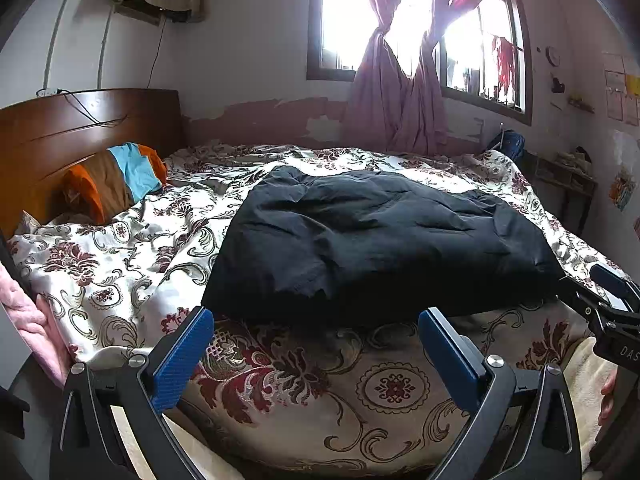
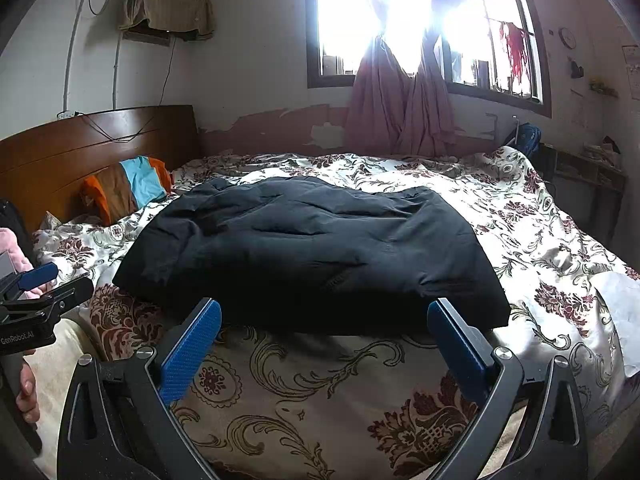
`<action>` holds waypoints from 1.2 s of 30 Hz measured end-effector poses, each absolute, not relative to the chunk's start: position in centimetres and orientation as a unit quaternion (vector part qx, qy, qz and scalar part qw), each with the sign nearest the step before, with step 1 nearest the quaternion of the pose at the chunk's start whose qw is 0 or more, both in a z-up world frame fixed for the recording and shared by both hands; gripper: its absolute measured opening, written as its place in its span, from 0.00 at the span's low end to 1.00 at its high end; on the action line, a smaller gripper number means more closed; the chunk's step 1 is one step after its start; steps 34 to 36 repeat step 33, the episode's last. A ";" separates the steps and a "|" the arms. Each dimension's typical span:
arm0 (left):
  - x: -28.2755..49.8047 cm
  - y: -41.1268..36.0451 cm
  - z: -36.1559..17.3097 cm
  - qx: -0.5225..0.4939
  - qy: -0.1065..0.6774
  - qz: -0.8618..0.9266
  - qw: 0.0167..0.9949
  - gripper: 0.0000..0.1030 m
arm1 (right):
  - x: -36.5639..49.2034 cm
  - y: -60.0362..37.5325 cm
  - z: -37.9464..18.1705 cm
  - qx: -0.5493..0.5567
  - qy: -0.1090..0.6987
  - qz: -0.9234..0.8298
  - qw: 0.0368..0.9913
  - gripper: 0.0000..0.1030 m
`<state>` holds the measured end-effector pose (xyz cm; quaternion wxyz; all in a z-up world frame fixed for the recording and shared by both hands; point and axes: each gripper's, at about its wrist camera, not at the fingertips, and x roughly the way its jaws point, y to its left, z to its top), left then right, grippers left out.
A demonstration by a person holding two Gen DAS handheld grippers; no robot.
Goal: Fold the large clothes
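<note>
A large black padded garment [image 1: 380,240] lies folded into a rough rectangle in the middle of the bed; it also shows in the right wrist view [image 2: 312,256]. My left gripper [image 1: 316,320] is open and empty, just short of the garment's near edge, over the floral bedspread [image 1: 132,248]. My right gripper [image 2: 326,312] is open and empty, also just short of the near edge. The right gripper shows at the right edge of the left wrist view [image 1: 616,304]; the left gripper shows at the left edge of the right wrist view [image 2: 44,284].
A wooden headboard [image 1: 80,132] stands at the left with an orange, brown and blue pillow [image 1: 120,180] against it. A window with pink curtains [image 1: 396,92] is behind the bed. A small table [image 2: 592,172] stands at the far right. Pink fabric [image 1: 28,320] lies at the left.
</note>
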<state>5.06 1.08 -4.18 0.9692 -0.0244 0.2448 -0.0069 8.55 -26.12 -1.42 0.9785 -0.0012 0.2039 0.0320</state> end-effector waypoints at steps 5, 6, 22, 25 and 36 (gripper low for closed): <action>5.0 1.2 -4.2 -0.018 0.246 0.010 0.969 1.00 | 8.5 -26.1 -1.5 -0.001 0.205 0.032 0.978 0.98; 5.0 1.3 -4.2 -0.017 0.244 0.014 0.969 1.00 | 8.5 -26.0 -1.5 -0.001 0.205 0.032 0.978 0.98; 4.6 1.4 -4.1 -0.009 0.228 0.026 0.973 1.00 | 8.5 -25.7 -1.7 -0.001 0.206 0.031 0.978 0.98; 4.7 1.6 -4.1 -0.015 0.231 0.024 0.973 1.00 | 8.5 -25.7 -1.7 -0.001 0.207 0.031 0.978 0.98; 4.7 1.7 -4.3 -0.016 0.234 0.027 0.972 1.00 | 8.6 -25.7 -1.7 0.000 0.207 0.031 0.978 0.98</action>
